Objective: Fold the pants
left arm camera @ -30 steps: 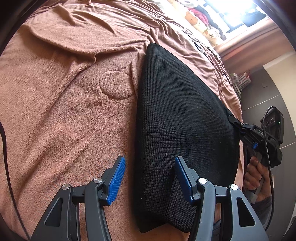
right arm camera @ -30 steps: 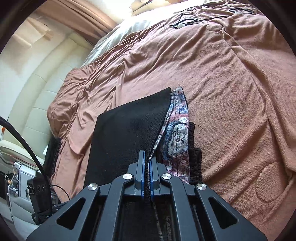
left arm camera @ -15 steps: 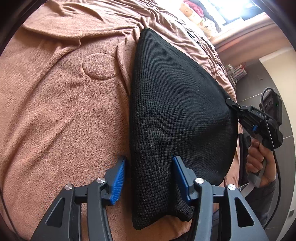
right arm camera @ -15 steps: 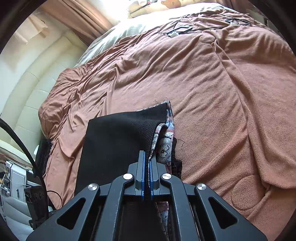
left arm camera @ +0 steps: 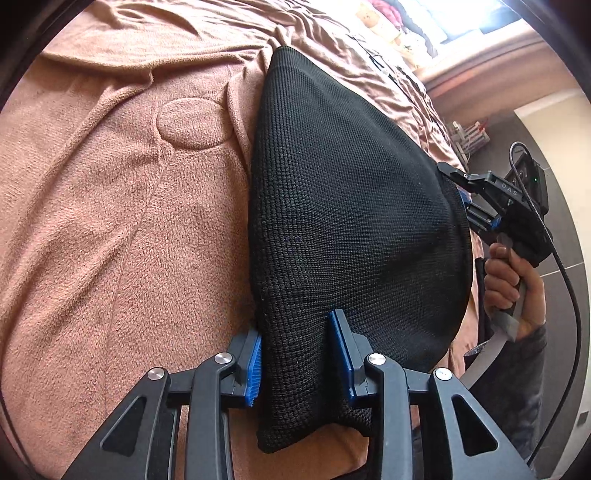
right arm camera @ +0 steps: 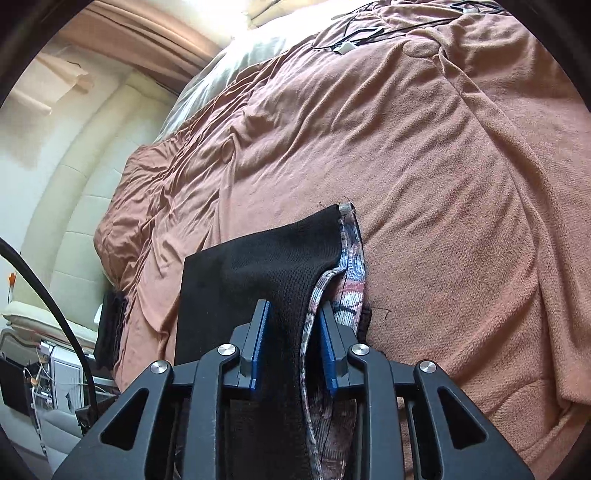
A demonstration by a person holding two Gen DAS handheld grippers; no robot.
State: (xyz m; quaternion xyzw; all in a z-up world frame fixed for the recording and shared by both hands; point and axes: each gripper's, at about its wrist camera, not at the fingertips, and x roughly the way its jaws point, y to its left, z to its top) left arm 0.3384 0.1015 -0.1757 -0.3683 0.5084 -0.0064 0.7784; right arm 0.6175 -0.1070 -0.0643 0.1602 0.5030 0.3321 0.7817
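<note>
Folded black knit pants lie on the brown fleece blanket covering the bed. Left gripper jaws stand apart around their near edge. Right gripper jaws stand apart around the opposite edge.

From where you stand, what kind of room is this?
Most likely a bedroom. The black pants lie on a wide bed under a brown fleece blanket, a padded cream headboard curves behind it, and soft toys sit by a bright window.
</note>
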